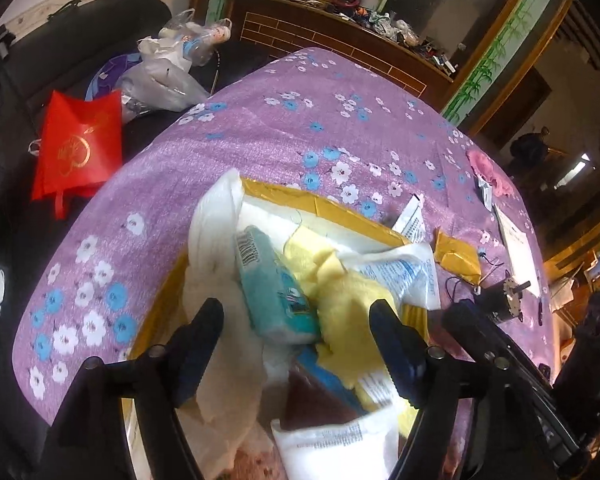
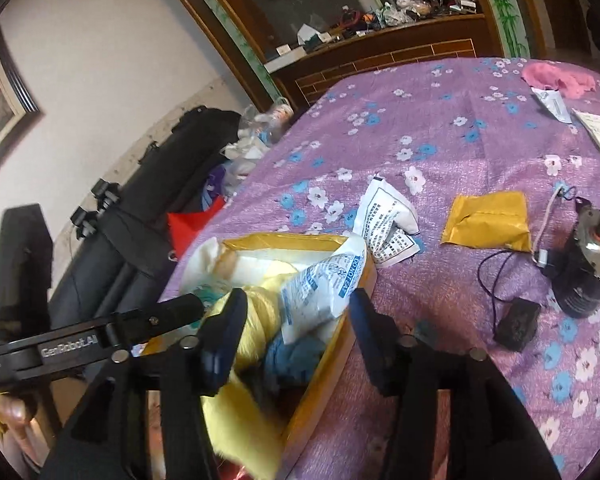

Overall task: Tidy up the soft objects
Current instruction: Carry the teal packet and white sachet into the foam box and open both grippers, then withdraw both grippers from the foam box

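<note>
**Both grippers poised over a nearly full box of soft things**

A table under a purple cloth printed with blue and white flowers point(image 2: 460, 152) fills both views, with a dark wooden cabinet behind it. On the cloth sits the landmark, a shallow yellow cardboard box point(image 2: 328, 360), already holding most of the soft goods: a fluffy pale-yellow cloth point(image 1: 340, 304), a teal packaged sponge point(image 1: 272, 288), a white desiccant-style pouch with blue print point(image 2: 320, 292) and a white soft sheet point(image 1: 216, 216) draped over the box's far-left corner.

The left gripper point(image 1: 296, 344) hangs over the box with its jaws spread wide, holding nothing. The right gripper point(image 2: 298, 336) is likewise wide open and empty, straddling the box's right wall.

Judging from this, the packing step is mostly done. What remains looks like gathering strays: a crumpled white printed packet point(image 2: 388, 224) just beyond the box, and a fuzzy pink cloth point(image 2: 556, 76) far beyond it at the table's edge. The next move probably calls for the right gripper to reach out to the packet and close gently.

To the right of the box lie a folded yellow envelope point(image 2: 486, 220), a black cylindrical motor point(image 2: 588, 264) and a small black block on a wire point(image 2: 516, 324); the wire could snag a reaching gripper.
</note>
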A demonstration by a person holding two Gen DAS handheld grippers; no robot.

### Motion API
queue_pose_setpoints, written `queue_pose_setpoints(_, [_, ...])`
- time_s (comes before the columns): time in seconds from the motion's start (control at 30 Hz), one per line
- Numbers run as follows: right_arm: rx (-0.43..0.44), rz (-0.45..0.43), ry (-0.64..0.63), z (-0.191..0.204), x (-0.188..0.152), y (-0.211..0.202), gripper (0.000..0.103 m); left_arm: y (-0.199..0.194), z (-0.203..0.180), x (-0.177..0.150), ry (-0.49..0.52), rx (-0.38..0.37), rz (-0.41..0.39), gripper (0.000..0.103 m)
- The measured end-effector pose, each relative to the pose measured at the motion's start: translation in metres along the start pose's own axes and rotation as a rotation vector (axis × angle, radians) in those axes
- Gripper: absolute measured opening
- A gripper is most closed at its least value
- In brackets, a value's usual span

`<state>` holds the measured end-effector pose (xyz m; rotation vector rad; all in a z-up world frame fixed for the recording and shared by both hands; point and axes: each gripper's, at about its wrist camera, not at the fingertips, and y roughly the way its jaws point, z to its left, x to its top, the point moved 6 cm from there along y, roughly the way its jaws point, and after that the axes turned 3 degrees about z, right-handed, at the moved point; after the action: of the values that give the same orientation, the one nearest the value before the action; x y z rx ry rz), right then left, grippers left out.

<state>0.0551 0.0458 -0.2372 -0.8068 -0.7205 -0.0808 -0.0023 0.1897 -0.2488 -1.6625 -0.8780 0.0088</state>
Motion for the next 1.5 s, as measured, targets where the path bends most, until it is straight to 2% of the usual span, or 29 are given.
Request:
queue_pose_setpoints(0.07, [0.022,-0.005,-0.005,0.003,-0.003,-0.008,0.060,-0.005,-0.002,-0.006,-0.008,-0.018,-0.009,0.079])
queue_pose_setpoints(0.2, [0.063,-0.018,-0.025,0.006,-0.011,-0.024,0.062,-0.015,-0.003,-0.018,-0.026,-0.021,-0.033,0.079])
queue_pose_setpoints(0.23, [0.067,-0.020,-0.029,0.005,-0.013,-0.027,0.063,-0.018,-0.002,-0.021,-0.033,0.000,-0.041,0.079])
queue_pose_setpoints(0.33, [0.089,-0.021,-0.041,-0.001,-0.020,-0.037,0.064,-0.026,0.000,-0.029,-0.012,0.137,-0.064,0.080])
queue_pose_setpoints(0.4, [0.099,-0.018,-0.039,-0.009,-0.026,-0.042,0.064,-0.031,-0.001,-0.033,0.007,0.180,-0.082,0.080])
queue_pose_setpoints(0.6, [0.121,0.021,0.062,-0.053,-0.041,-0.047,0.064,-0.049,-0.018,-0.053,-0.028,0.070,-0.090,0.080])
queue_pose_setpoints(0.8, [0.105,0.025,0.101,-0.083,-0.041,-0.055,0.064,-0.060,-0.067,-0.069,0.058,0.011,-0.088,0.079])
queue_pose_setpoints(0.9, [0.066,0.017,0.102,-0.092,-0.040,-0.061,0.064,-0.061,-0.093,-0.073,0.099,-0.023,-0.084,0.079])
queue_pose_setpoints(1.13, [0.008,0.004,0.091,-0.112,-0.036,-0.071,0.064,-0.044,-0.128,-0.076,0.157,-0.037,-0.039,0.079])
queue_pose_setpoints(1.3, [0.022,0.010,0.140,-0.127,-0.036,-0.065,0.064,-0.031,-0.135,-0.079,0.167,-0.035,-0.013,0.079])
queue_pose_setpoints(1.5, [0.040,0.014,0.145,-0.127,-0.037,-0.064,0.064,-0.018,-0.141,-0.079,0.172,-0.032,0.008,0.079])
